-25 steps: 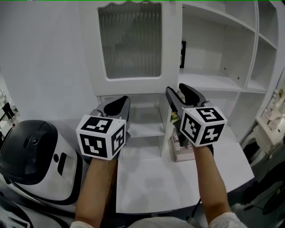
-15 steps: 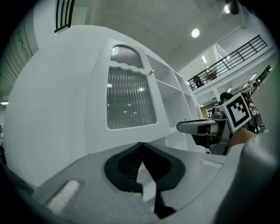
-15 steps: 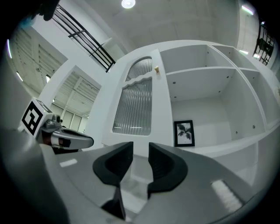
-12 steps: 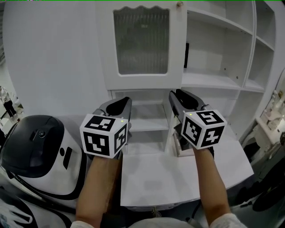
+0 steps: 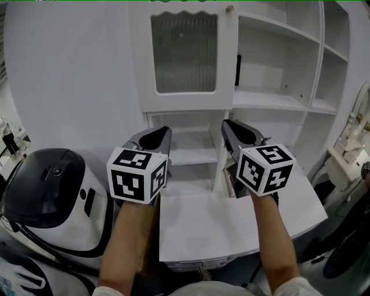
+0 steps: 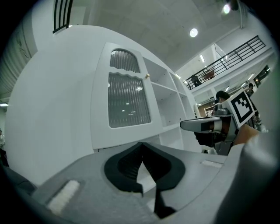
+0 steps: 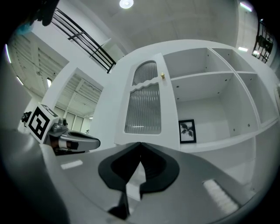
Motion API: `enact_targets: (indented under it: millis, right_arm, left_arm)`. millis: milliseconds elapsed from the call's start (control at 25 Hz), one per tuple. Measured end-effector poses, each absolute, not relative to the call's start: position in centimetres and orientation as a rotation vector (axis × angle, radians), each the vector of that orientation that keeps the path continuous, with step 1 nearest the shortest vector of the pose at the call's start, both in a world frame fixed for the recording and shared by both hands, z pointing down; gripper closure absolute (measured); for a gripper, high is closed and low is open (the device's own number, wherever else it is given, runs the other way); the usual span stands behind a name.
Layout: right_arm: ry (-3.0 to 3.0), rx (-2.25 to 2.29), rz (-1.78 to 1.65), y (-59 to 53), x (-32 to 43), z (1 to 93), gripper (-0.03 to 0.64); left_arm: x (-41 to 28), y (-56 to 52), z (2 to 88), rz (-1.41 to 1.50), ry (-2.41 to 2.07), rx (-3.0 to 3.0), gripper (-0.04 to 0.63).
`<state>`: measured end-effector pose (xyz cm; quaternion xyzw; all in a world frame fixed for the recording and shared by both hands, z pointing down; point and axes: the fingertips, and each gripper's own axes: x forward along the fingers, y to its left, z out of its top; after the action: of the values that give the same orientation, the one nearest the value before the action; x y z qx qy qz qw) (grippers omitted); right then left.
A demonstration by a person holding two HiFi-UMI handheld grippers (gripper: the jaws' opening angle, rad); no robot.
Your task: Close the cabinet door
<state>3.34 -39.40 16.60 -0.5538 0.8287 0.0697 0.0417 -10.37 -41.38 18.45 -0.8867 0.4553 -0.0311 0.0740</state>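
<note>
Before the cabinet door (image 5: pixel 184 58), left hand-held gripper (image 5: pixel 162 132) closed, right hand-held gripper (image 5: pixel 229 125) just closed.

Even, bright light is falling from round ceiling lamps (image 7: pixel 126 3); both gripper views are bending strongly, darkening at their edges, blurring nearby surfaces.

Two forearms emerge from pale sleeves (image 5: pixel 108 291). Each hand-held gripper, left (image 5: pixel 155 134) and right (image 5: pixel 238 128), has smooth grey jaws lined with black ribbed pads (image 6: pixel 124 168). On the outer face of each jaw we note a pale strip (image 7: pixel 221 196). Each gripper carries a white cube (image 5: pixel 137 182) printed with black square markers. The right gripper's jaws have just been closing and meet tip to tip, with nothing between them.
</note>
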Motion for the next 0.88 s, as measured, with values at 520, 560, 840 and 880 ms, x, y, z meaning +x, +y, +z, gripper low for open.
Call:
enact_targets:
  millis: [520, 560, 840, 880]
  right_arm:
    - [2.577, -1.672, 0.207, -38.46, 2.6, 17.27, 0.615]
    - [2.579, -1.671, 0.208, -38.46, 2.58, 17.28, 0.615]
    - [2.583, -1.668, 0.219, -38.42, 2.61, 17.1, 0.615]
    - [2.584, -1.668, 0.22, -38.43, 2.64, 17.12, 0.615]
  left_arm:
    - [-10.98, -40.54, 18.63, -0.105, 1.37, -2.655, 0.597]
    - [-10.99, -40.54, 18.65, -0.106, 1.371, -2.654, 0.597]
    - [-10.94, -40.48, 18.62, -0.103, 1.374, -2.653, 0.597]
    - [-10.89, -40.48, 18.58, -0.101, 1.373, -2.652, 0.597]
